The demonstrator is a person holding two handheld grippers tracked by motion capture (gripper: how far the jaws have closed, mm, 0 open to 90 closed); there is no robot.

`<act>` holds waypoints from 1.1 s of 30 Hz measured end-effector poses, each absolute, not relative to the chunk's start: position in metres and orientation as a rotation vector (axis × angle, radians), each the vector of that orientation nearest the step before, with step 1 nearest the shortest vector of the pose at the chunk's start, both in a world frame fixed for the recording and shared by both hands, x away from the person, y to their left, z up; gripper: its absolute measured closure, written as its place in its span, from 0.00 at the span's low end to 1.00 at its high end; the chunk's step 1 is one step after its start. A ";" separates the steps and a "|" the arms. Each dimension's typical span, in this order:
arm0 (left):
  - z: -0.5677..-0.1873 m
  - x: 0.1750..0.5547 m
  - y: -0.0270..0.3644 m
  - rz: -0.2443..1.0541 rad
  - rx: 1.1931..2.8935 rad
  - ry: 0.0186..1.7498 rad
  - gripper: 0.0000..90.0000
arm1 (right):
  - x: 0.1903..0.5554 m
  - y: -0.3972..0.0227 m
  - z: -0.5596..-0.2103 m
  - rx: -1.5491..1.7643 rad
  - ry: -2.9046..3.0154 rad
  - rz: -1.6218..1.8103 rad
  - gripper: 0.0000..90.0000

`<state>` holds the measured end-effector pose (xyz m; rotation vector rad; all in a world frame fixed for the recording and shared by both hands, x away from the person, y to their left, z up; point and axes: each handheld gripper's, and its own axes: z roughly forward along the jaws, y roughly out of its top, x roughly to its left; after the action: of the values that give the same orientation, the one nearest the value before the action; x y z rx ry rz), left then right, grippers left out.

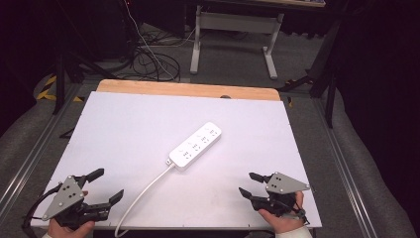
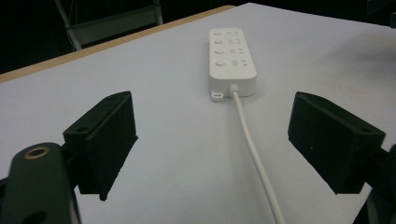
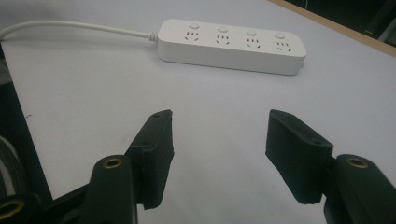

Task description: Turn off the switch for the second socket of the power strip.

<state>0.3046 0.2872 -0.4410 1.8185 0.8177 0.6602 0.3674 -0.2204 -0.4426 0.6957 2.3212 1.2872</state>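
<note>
The white four-outlet power strip (image 1: 195, 146) lies diagonally near the centre of the table (image 1: 124, 129). Its cord (image 1: 143, 191) runs off the near edge. The left tool (image 1: 101, 187) and right tool (image 1: 251, 185) hover at the near corners, both released, jaws spread and empty. Risk: a tool crossing the near edge may snag the cord and drag the strip.

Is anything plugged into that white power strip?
No. The power strip lies flat on the table, all four visible socket sets empty; just its own cord trails off.
</note>
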 end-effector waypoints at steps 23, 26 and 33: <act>-0.441 0.305 0.288 0.655 1.823 0.807 0.17 | 0.389 -0.189 -0.405 0.642 2.431 1.221 0.52; -0.441 0.304 0.288 0.650 1.823 0.807 0.17 | 0.393 -0.184 -0.399 0.636 2.431 1.218 0.52; -0.441 0.305 0.288 0.655 1.826 0.805 0.17 | 0.405 -0.174 -0.385 0.615 2.448 1.254 0.54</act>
<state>0.3049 0.2882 -0.4409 1.8257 0.8050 0.6552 0.4048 -0.1742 -0.3855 0.6147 2.4475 1.2541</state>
